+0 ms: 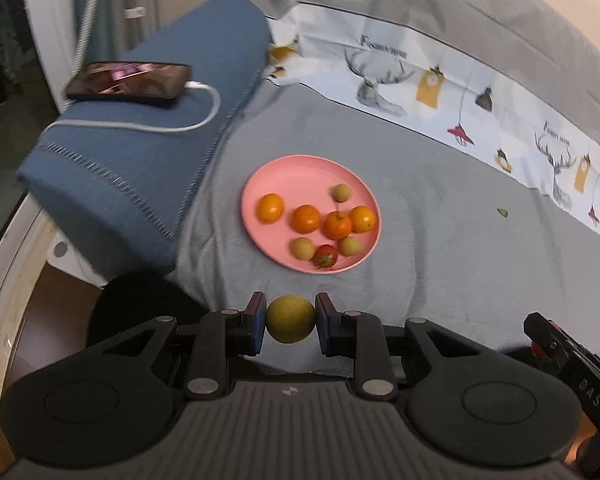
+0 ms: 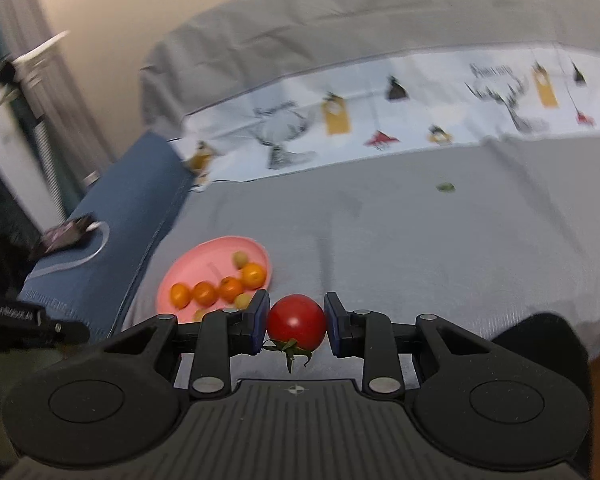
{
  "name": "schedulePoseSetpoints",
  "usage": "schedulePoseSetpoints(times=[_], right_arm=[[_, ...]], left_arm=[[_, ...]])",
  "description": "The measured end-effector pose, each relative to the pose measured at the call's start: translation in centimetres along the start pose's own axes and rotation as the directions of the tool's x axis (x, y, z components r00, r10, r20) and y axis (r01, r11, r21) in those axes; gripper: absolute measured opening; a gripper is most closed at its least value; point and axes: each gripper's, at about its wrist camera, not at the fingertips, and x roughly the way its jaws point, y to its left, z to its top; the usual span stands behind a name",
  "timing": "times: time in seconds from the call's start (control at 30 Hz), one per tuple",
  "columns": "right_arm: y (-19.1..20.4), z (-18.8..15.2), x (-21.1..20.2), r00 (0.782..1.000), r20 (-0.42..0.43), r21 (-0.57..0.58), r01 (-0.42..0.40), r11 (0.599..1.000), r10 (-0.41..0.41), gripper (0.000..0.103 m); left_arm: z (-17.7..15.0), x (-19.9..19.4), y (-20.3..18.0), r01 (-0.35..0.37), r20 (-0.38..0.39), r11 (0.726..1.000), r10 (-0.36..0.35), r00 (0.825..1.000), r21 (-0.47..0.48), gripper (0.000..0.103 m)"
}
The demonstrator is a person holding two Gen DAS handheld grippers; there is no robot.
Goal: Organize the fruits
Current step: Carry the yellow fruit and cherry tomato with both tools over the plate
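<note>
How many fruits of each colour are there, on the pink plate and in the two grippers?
Orange: 4, all on the pink plate, e.g.
Yellow-green: 4; 3 on the plate, e.g., and 1 in the left gripper
Red: 2; 1 on the plate and 1 tomato in the right gripper
Total: 10

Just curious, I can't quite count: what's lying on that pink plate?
On the pink plate: four orange fruits, three small yellow-green ones and one red tomato. Nothing seems hidden.

A bed with a grey cover carries a pink plate, a folded blue blanket beside it, and a small green scrap.
</note>
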Motion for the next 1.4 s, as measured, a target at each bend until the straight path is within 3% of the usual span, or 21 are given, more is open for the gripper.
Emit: schedulePoseSetpoints(times=[0.23, 0.5, 1.4], right_arm=[[2.9, -1.2, -3.4, 0.998, 0.045, -0.133, -0.041, 0.99, 0.048, 0.031], [3.4, -1.2, -3.6, 0.999, 0.036, -0.151, -0.036, 0.988, 0.041, 0.031], [5.8, -0.9, 3.5, 0.993, -0.114, -0.28, 0.0, 0.96, -0.033, 0.031]], left_arm=[[-3.3, -2.3, 1.7, 0.014, 0.02, 0.999, -0.014, 1.0, -0.038, 0.029], [-3.5, -2.5, 2.2, 0.033, 0.032, 0.998, -0.031, 0.999, -0.046, 0.029], [-0.3, 4.1, 4.9, 0.039, -0.086, 0.996, -0.046, 0.995, -0.085, 0.029]])
